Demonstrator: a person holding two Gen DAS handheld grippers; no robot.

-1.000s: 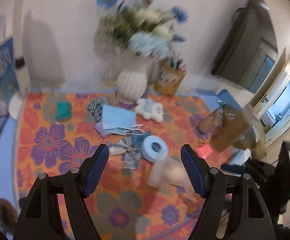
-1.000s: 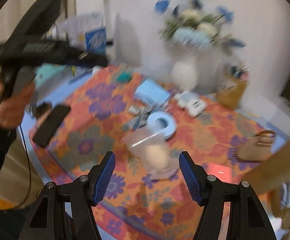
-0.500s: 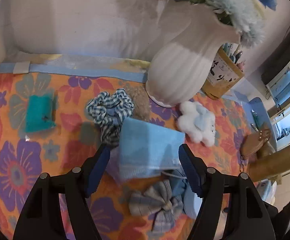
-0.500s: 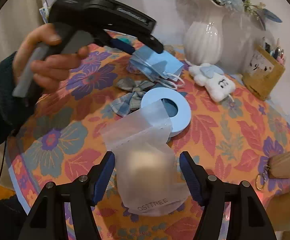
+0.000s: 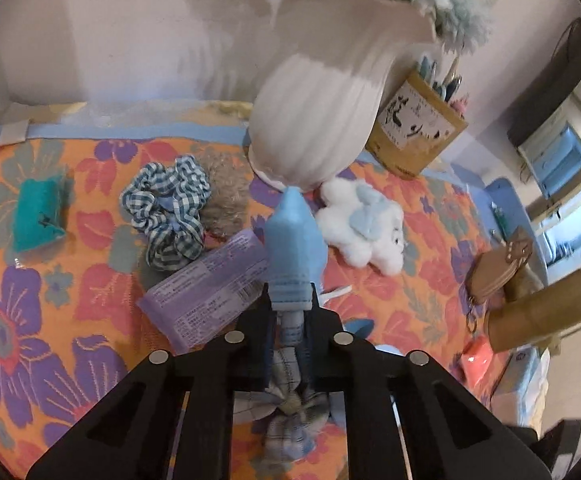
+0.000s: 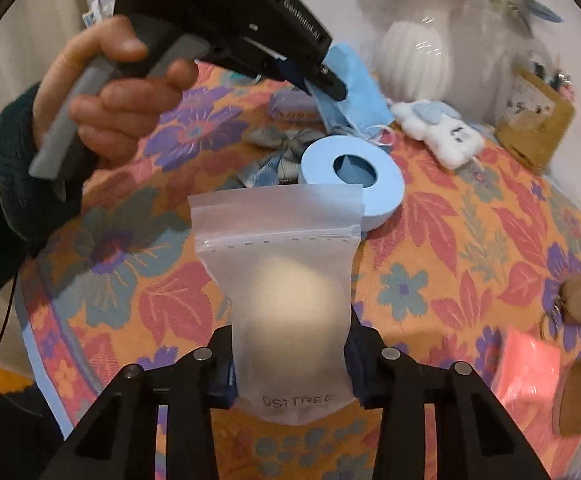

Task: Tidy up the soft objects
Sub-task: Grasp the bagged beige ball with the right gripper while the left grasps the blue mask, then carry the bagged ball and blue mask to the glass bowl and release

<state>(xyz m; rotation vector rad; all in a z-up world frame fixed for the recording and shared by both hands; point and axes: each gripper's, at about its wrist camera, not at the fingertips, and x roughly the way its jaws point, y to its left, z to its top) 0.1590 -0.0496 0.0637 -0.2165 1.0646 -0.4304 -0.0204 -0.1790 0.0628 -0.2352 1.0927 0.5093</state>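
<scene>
Blue face masks (image 5: 295, 248) sit pinched in our left tool (image 5: 290, 320), its jaws nearly together, lifted over the floral table (image 5: 50, 320). Our right tool (image 6: 290, 372) is half closed, squeezing a frosted zip bag (image 6: 286, 280) with a pale ball inside. Close around the masks crowd a purple packet (image 5: 206, 284), gingham scrunchie (image 5: 168, 208), vase (image 5: 322, 116) and cloud plush (image 5: 366, 232). Bare cloth lies at the table's left.

The left gripper (image 5: 290, 320) is clamped on a blue face mask (image 5: 294, 240), while the right gripper (image 6: 290, 364) pinches a frosted pouch (image 6: 282, 280) between its fingers.
</scene>
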